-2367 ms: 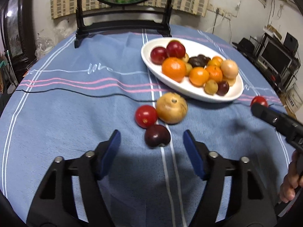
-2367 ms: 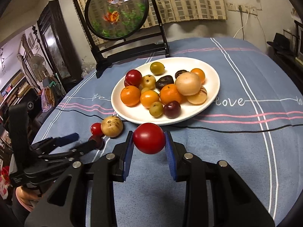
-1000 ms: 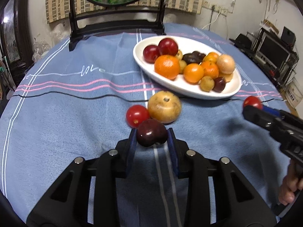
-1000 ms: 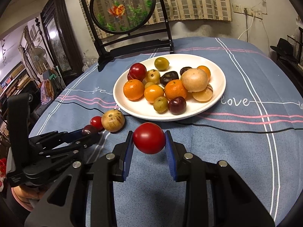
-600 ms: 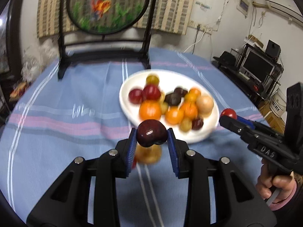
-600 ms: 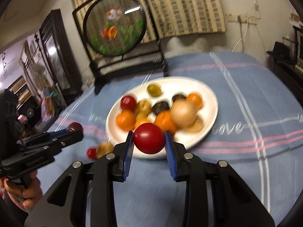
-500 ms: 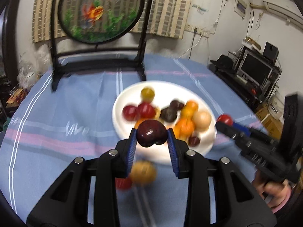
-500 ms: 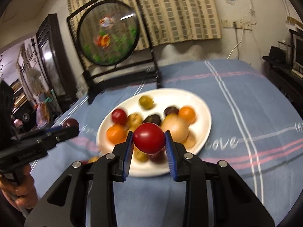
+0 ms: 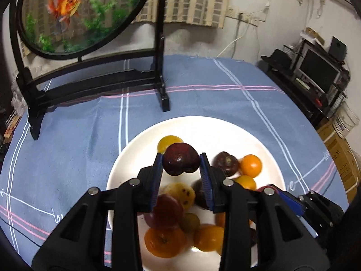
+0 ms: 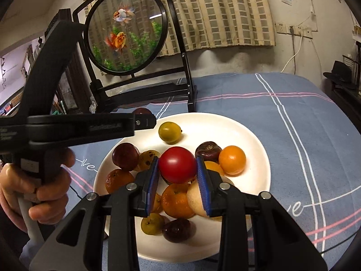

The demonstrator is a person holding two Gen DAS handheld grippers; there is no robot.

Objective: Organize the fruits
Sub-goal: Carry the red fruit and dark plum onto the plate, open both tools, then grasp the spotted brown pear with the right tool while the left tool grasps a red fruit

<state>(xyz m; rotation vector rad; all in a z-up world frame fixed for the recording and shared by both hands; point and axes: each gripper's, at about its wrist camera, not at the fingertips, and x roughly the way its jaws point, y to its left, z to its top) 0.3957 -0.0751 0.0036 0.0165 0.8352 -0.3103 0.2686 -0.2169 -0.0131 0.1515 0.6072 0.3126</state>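
Observation:
My left gripper (image 9: 181,158) hangs over the white plate (image 9: 203,131) with a dark plum (image 9: 180,160) between its blue pads. Its jaws are opening, and the pads still look to be touching the plum. My right gripper (image 10: 177,161) is shut on a red tomato (image 10: 177,164) above the heap of oranges, plums and yellowish fruit on the plate (image 10: 225,131). The right wrist view shows the left gripper (image 10: 144,120) side-on over the plate's far left rim. The right gripper (image 9: 291,201) reaches in low at the right of the left wrist view.
A round goldfish screen (image 10: 126,29) on a black stand (image 9: 90,85) rises just behind the plate. A blue striped cloth (image 9: 67,146) covers the table. A person's hand (image 10: 45,187) grips the left handle. A screen and shelves (image 9: 320,72) stand past the table's right edge.
Both grippers have carried their fruit forward from over the cloth to above the plate. The tomato and the big tan fruit left on the cloth have dropped out of view.

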